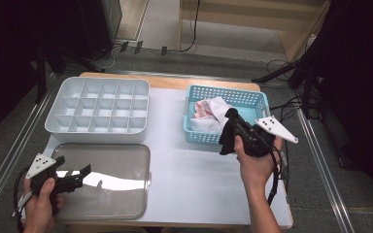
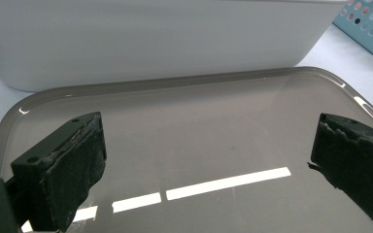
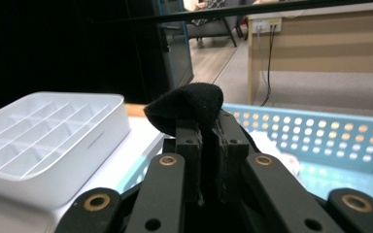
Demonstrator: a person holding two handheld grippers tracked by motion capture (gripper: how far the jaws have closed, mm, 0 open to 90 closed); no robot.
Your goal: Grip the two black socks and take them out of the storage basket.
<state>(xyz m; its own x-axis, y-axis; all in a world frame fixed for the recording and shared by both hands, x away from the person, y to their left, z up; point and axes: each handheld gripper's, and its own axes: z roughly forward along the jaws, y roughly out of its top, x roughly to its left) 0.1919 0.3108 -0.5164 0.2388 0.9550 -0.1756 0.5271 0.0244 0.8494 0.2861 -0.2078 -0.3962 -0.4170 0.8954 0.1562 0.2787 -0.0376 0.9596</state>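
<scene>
Left gripper (image 1: pixel 73 175) idles near edge, jaws spread wide over the grey tray (image 1: pixel 126 204), holding nothing. Right gripper (image 1: pixel 233 130) is clamped on a black sock (image 1: pixel 227 138), hanging at the blue basket's (image 1: pixel 226 139) front rim. Likely next: carry it clear of the rim, toward tray or white divider box (image 1: pixel 97 132), keeping the pinch firm. Sock's full length is hidden behind the jaws; pale laundry (image 1: pixel 212 111) in the basket is hard to identify.
</scene>
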